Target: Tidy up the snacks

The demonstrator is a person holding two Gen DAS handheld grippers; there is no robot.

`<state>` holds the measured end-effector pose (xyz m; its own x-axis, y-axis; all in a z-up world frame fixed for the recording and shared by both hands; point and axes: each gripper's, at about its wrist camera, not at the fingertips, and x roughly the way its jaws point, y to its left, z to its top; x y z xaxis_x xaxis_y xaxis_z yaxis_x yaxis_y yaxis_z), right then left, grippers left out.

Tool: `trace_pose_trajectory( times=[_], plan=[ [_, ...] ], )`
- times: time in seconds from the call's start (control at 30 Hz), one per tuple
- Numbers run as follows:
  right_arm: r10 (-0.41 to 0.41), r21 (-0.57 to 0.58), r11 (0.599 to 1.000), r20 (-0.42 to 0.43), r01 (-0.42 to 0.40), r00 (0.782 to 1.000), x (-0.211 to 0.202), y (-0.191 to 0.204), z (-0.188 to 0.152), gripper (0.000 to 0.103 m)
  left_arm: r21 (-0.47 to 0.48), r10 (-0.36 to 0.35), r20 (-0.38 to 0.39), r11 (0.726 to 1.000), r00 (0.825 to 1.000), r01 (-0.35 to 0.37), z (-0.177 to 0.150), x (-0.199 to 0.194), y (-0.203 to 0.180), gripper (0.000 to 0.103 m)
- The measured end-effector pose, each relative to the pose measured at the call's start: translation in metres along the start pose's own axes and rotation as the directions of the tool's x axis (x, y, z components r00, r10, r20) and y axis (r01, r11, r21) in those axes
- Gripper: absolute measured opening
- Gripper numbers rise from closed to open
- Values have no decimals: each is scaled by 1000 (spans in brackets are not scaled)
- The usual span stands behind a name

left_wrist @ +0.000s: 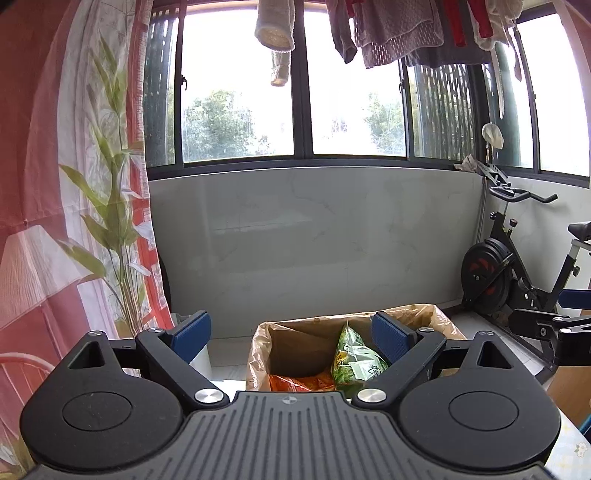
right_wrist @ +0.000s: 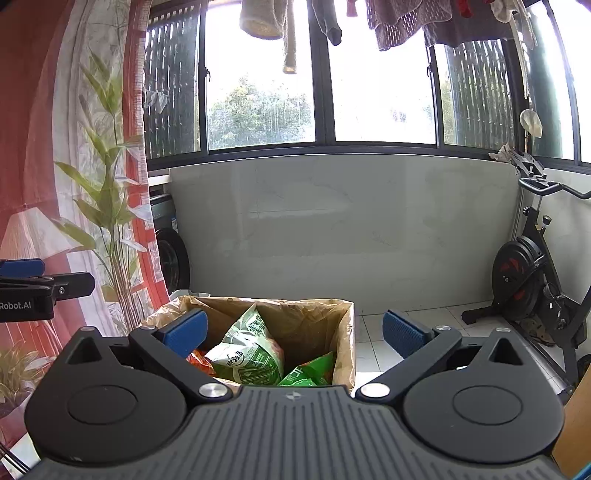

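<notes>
A brown cardboard box [left_wrist: 295,345] lined with clear plastic stands on the floor ahead and below; it also shows in the right wrist view [right_wrist: 317,325]. Inside lie a green snack bag [left_wrist: 351,360] and an orange snack bag [left_wrist: 299,382]. The right wrist view shows a green-and-white snack bag [right_wrist: 247,352], a second green bag [right_wrist: 308,371] and an orange bag [right_wrist: 199,360]. My left gripper [left_wrist: 291,334] is open and empty above the box. My right gripper [right_wrist: 295,332] is open and empty above the box's right side.
A tiled wall [left_wrist: 314,240] under a window lies ahead. An exercise bike [right_wrist: 535,284] stands at the right. A red patterned curtain [left_wrist: 55,184] hangs at the left, with a washing machine [right_wrist: 173,258] behind it. Laundry [left_wrist: 406,29] hangs overhead.
</notes>
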<state>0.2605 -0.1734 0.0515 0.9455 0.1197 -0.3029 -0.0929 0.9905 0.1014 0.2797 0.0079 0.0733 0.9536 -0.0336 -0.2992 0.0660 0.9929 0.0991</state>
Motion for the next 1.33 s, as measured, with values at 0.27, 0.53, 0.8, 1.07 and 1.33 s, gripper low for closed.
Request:
trace_pose_trajectory(
  times=[0.27, 0.53, 0.8, 1.07, 1.33],
  plan=[
    [9, 5, 1000, 15, -9, 1000, -21, 1, 2, 103, -31, 19, 15, 999, 1000, -18, -1, -21, 8, 95],
    [10, 7, 1000, 15, -11, 1000, -25, 2, 1, 103, -50, 29, 5, 998, 1000, -28, -1, -24, 14, 95],
    [12, 4, 1000, 12, -12, 1000, -26, 3, 1, 103, -60, 25, 2, 998, 1000, -25, -1, -25, 18, 95],
    [13, 4, 1000, 8, -13, 1000, -26, 5, 1, 103, -77, 13, -20, 997, 1000, -14, -3, -21, 22, 95],
    [13, 4, 1000, 2, -13, 1000, -24, 5, 1, 103, -96, 11, -32, 995, 999, -14, -4, -18, 27, 95]
  ],
)
